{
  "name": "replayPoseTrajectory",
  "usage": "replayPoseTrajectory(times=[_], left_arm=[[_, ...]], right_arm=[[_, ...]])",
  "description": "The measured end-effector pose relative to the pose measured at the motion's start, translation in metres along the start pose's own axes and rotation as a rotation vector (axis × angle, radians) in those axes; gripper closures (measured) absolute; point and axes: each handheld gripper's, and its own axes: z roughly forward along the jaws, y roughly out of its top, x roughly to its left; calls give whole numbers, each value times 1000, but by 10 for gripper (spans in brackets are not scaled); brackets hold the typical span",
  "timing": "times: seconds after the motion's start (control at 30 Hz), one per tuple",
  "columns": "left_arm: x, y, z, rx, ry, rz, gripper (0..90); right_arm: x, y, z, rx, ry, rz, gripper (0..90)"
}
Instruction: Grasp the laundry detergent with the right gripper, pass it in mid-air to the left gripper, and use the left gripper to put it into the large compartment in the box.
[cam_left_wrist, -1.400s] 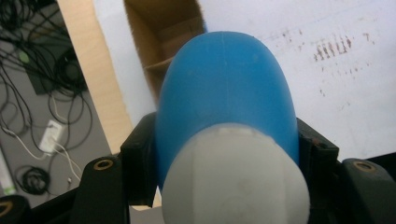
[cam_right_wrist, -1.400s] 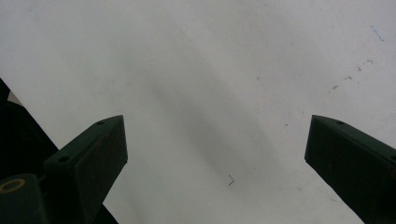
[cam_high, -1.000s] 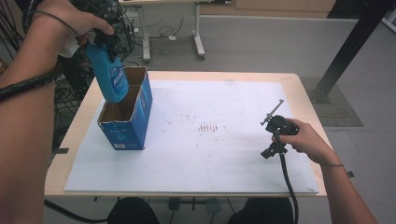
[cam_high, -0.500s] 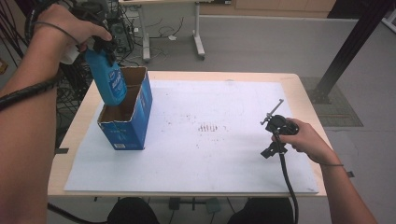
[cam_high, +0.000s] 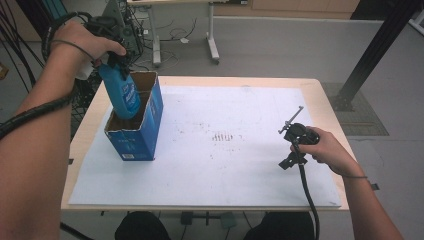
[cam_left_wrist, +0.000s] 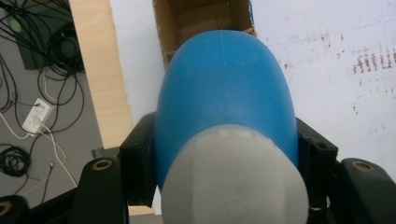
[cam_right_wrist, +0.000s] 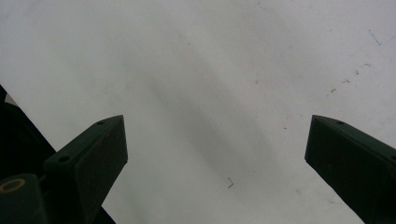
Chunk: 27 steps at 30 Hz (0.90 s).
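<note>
1. Bottle (cam_left_wrist: 224, 88) pinched at the neck between the left tool's (cam_high: 117, 57) jaws, grey cap nearest the camera in the left gripper view, blue body pointing down at the box (cam_high: 135, 127).
2. Hangs tilted in the high view, base just inside the open top, clear of the bottom as far as can be judged.
3. Likely trouble: smooth, rounded plastic gripped only near the shoulder; could swivel or slide between the pads under its own weight.
4. Also at risk: base catching the near cardboard wall on the tilt, pushing the light box along the sheet (cam_high: 225, 150) or tipping it.
5. Let go too high, could drop and knock the box over.
6. Box: blue printed outside, raw brown cardboard inside, tall and narrow, flaps open, standing near the left edge of the table (cam_high: 320, 87).
7. Sheet: white, matte, speckled with brown smudges at the middle.
8. Right tool (cam_high: 295, 135), jaws spread wide over bare sheet in its own view, holding nothing, well apart from the box.
9. Table: pale wood edge around the sheet.
</note>
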Motion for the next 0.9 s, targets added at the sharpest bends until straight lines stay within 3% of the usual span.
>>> replayPoseTrajectory(times=[0.9], left_arm=[[-8,-5,82,35,-4,-23,379]], right_arm=[[-1,-3,3,-19,17,9,53]])
